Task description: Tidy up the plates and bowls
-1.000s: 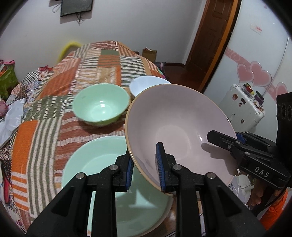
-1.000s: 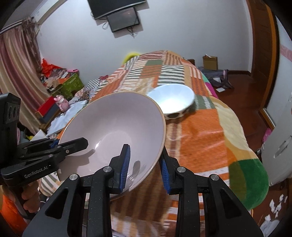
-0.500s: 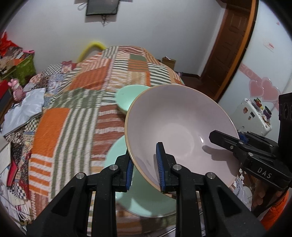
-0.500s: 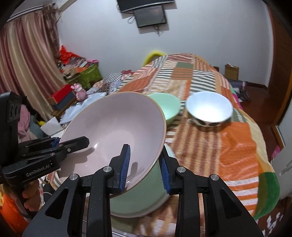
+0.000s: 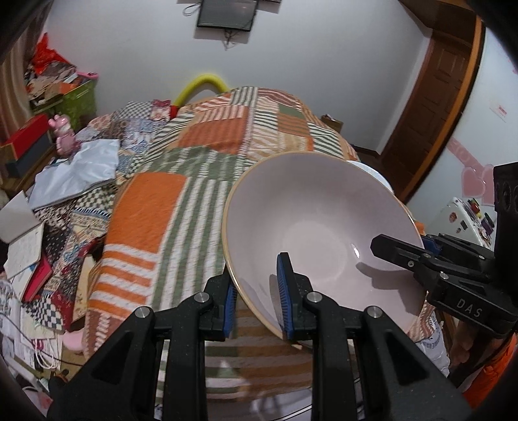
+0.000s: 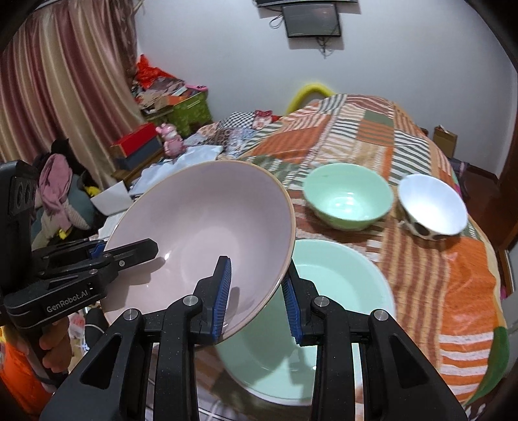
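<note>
Both grippers pinch the rim of the big pink bowl (image 6: 207, 233) from opposite sides, the left gripper (image 5: 257, 298) on one edge and the right gripper (image 6: 257, 298) on the other, holding it tilted in the air above the near edge of the bed. With only narrow blue pads biting a smooth, sloping rim, I judge it could slide out if either hand twists or pulls apart from the other. Just beneath it sits the large mint plate (image 6: 323, 311), so a careless descent might knock rim on rim. Farther along the patchwork quilt (image 6: 453, 291) stand a green bowl (image 6: 348, 200) and a white bowl (image 6: 432, 205), near each other; soft bedding may let them tip. Beyond, cluttered boxes, curtains and a wall screen (image 6: 310, 19).
</note>
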`<act>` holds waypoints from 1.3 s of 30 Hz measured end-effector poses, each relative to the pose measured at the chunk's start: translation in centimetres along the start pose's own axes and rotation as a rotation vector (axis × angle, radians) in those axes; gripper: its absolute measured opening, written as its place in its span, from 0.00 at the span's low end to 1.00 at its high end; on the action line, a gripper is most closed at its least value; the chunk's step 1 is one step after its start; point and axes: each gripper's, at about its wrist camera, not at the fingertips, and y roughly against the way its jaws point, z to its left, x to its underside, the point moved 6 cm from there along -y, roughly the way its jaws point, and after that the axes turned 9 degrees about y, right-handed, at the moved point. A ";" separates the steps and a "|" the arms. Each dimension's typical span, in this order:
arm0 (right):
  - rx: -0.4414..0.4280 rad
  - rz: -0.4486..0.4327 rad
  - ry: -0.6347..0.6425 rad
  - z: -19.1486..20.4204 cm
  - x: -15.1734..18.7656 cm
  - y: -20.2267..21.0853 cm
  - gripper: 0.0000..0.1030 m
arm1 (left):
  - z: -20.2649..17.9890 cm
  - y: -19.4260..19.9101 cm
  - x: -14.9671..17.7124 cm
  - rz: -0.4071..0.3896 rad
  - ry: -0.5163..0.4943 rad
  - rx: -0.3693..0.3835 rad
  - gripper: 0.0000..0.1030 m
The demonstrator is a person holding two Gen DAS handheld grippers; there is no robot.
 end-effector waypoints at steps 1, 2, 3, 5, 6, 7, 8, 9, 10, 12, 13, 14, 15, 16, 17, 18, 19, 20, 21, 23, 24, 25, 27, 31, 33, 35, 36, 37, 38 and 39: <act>-0.004 0.002 0.003 0.3 0.0 -0.2 0.28 | 0.7 0.2 0.1 -0.001 0.008 -0.008 0.22; -0.010 0.006 0.010 0.8 -0.1 -0.5 0.28 | 1.2 0.3 0.1 -0.002 0.015 -0.014 0.22; -0.017 0.010 0.016 1.2 -0.2 -0.9 0.28 | 1.6 0.4 0.2 -0.003 0.020 -0.019 0.22; -0.028 0.018 0.026 1.9 -0.3 -1.4 0.28 | 2.7 0.6 0.2 -0.005 0.031 -0.030 0.22; -0.035 0.022 0.029 2.2 -0.4 -1.7 0.28 | 3.2 0.7 0.3 -0.006 0.038 -0.037 0.22; -0.042 0.027 0.032 2.5 -0.5 -1.9 0.28 | 3.7 0.7 0.3 -0.005 0.043 -0.042 0.22; -0.050 0.035 0.037 3.0 -0.5 -2.4 0.28 | 4.2 0.8 0.4 -0.005 0.049 -0.047 0.22; -0.054 0.039 0.039 3.2 -0.6 -2.6 0.28 | 4.7 0.8 0.5 -0.004 0.057 -0.052 0.22; -0.061 0.046 0.043 3.7 -0.7 -3.1 0.28 | 5.2 0.8 0.5 -0.001 0.064 -0.056 0.22; -0.069 0.054 0.048 4.2 -0.7 -3.6 0.28 | 6.2 0.9 0.8 0.003 0.079 -0.065 0.22; -0.074 0.058 0.050 4.5 -0.7 -3.9 0.28 | 6.6 0.9 0.9 0.005 0.085 -0.070 0.22; -0.078 0.065 0.054 4.8 -0.7 -4.3 0.28 | 7.0 0.8 1.0 0.008 0.090 -0.075 0.22; -0.081 0.069 0.056 4.9 -0.7 -4.5 0.28 | 7.5 0.9 1.1 0.009 0.093 -0.081 0.22; -0.085 0.075 0.058 5.2 -0.7 -4.7 0.28 | 7.9 0.8 1.2 0.011 0.096 -0.084 0.22; -0.090 0.082 0.060 5.5 -0.7 -5.1 0.28 | 8.4 0.8 1.3 0.014 0.103 -0.089 0.22; -0.095 0.090 0.062 5.7 -0.6 -5.5 0.28 | 8.7 0.7 1.3 0.017 0.107 -0.091 0.22; -0.097 0.095 0.063 5.7 -0.5 -5.6 0.28 | 9.1 0.6 1.4 0.021 0.113 -0.095 0.22; -0.100 0.103 0.065 5.9 -0.5 -6.0 0.28 | 9.4 0.5 1.4 0.024 0.118 -0.097 0.22; -0.102 0.109 0.066 6.0 -0.4 -6.2 0.28 | 9.9 0.3 1.5 0.030 0.124 -0.101 0.22; -0.108 0.125 0.067 6.2 -0.2 -6.8 0.28 | 10.5 0.0 1.7 0.039 0.133 -0.106 0.22; -0.112 0.134 0.067 6.3 -0.1 -7.2 0.28 | 10.7 -0.2 1.8 0.044 0.137 -0.108 0.22; -0.115 0.140 0.067 6.3 0.0 -7.4 0.28 | 11.0 -0.4 1.9 0.050 0.142 -0.109 0.22; -0.122 0.159 0.067 6.6 0.2 -8.1 0.28 | 11.6 -0.9 2.1 0.062 0.153 -0.111 0.22; -0.131 0.197 0.069 6.8 0.8 -9.7 0.28 | 12.7 -2.2 2.5 0.091 0.174 -0.120 0.22; -0.136 0.214 0.067 6.8 1.1 -10.4 0.28 | 13.2 -2.8 2.8 0.105 0.181 -0.124 0.22; -0.141 0.233 0.065 6.8 1.4 -11.1 0.28 | 13.6 -3.4 3.1 0.123 0.191 -0.125 0.22; -0.142 0.239 0.065 6.7 1.5 -11.4 0.28 | 13.9 -3.8 3.4 0.135 0.197 -0.128 0.22; -0.141 0.240 0.069 6.8 1.6 -11.5 0.28 | 14.1 -4.1 3.6 0.145 0.202 -0.131 0.22; -0.140 0.238 0.075 6.8 1.6 -11.5 0.28 | 14.2 -4.3 3.8 0.149 0.204 -0.132 0.22; -0.141 0.237 0.078 6.9 1.6 -11.4 0.28 | 14.3 -4.5 3.9 0.149 0.205 -0.133 0.22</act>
